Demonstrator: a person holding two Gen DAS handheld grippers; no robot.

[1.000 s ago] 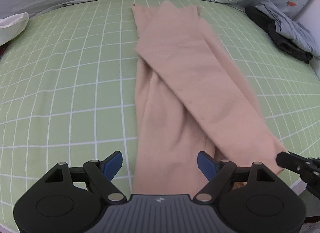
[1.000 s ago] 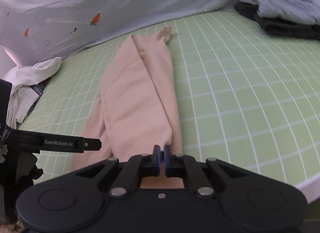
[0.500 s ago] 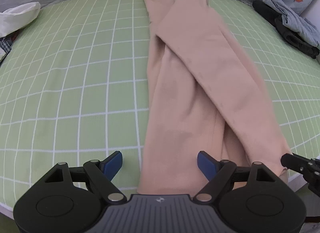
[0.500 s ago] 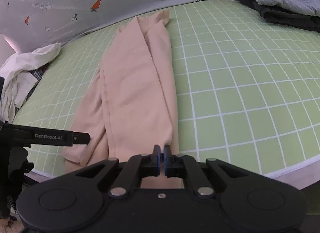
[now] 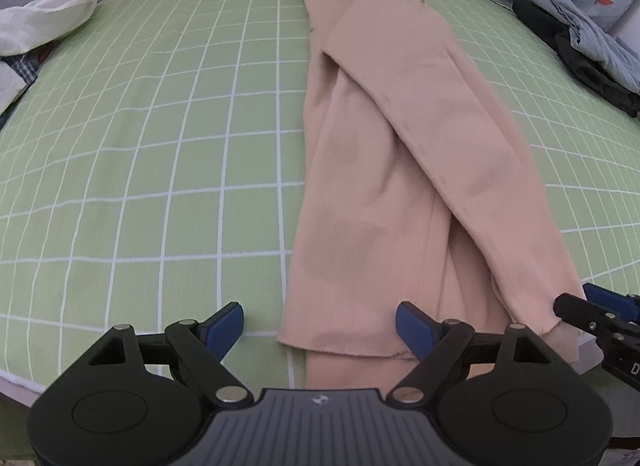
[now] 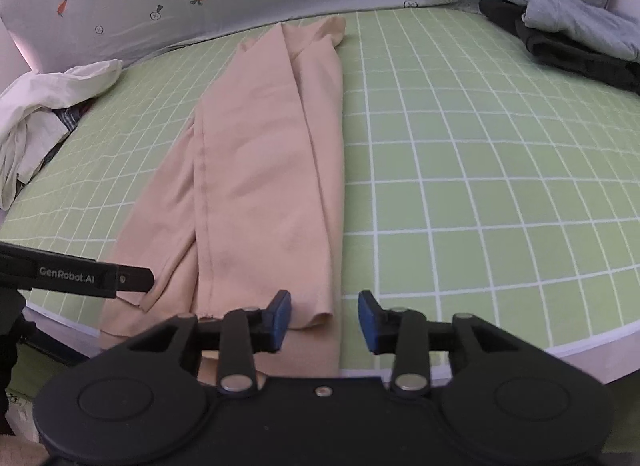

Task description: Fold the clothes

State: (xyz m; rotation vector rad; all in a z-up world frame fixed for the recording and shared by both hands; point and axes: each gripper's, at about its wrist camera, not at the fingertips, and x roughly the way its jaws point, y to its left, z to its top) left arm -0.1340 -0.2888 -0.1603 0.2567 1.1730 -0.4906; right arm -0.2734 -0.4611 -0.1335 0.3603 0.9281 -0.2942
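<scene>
Your right gripper (image 6: pixel 324 318), pinched shut a sec ago, is opening, letting go of the beige trousers (image 6: pixel 260 169); they lie lengthwise on the green checked bed (image 6: pixel 480 185). Left gripper (image 5: pixel 320 326) is spread wide over their near hem, ready for the next fold.

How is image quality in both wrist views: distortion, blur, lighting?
Left wrist: strong fisheye bends the green grid sheet; beige garment slightly soft, light even. Right wrist: same bowing, dark corners, garment mildly blurred, no glare.

opening right gripper (image 6: pixel 324 316) jaws above beige trousers (image 6: pixel 260 169) on green checked sheet (image 6: pixel 480 185)
</scene>
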